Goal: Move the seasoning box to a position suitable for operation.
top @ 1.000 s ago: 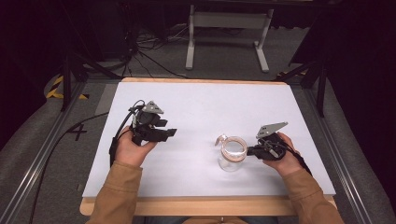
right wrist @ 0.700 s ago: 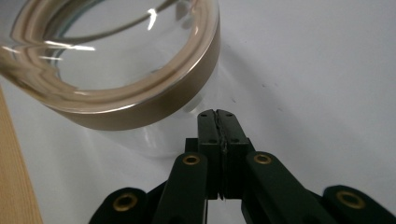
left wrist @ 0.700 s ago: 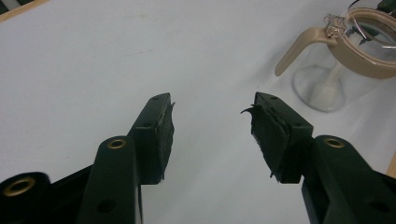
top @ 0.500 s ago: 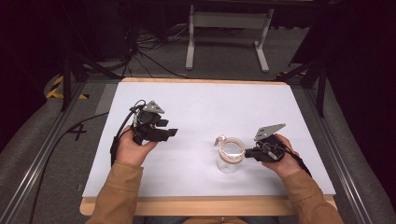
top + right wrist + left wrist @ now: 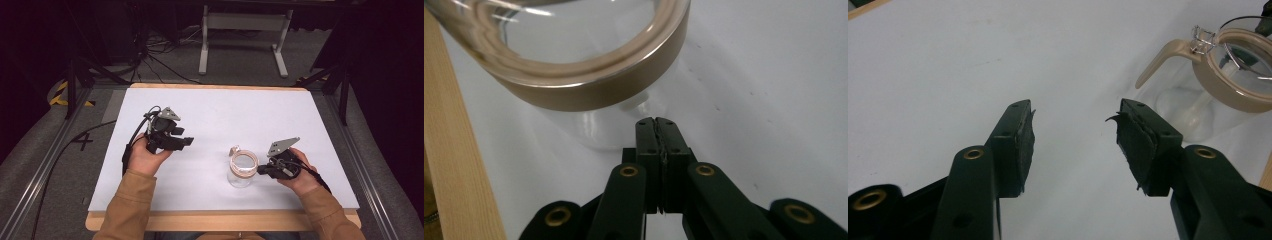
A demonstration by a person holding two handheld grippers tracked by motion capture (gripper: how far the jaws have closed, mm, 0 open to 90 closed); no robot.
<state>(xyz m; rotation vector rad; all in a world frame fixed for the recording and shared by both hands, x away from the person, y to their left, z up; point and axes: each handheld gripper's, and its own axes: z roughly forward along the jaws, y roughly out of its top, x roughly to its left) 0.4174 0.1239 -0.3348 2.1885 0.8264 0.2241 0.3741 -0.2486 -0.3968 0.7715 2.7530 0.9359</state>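
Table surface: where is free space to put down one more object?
The white table is bare across its far half, beyond both claws, and between the left claw and the glass jar. It is crowded near the front right, where the right claw sits against the jar.

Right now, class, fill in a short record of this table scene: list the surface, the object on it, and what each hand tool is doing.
surface: white table top with a wooden front edge
object: clear glass jar with a tan ring at its mouth, standing upright
left tool: open, empty, held above the table, apart from the jar
right tool: shut, empty, tips right beside the jar's glass wall, below the ring; contact cannot be told
hands: one on each tool, tan sleeves
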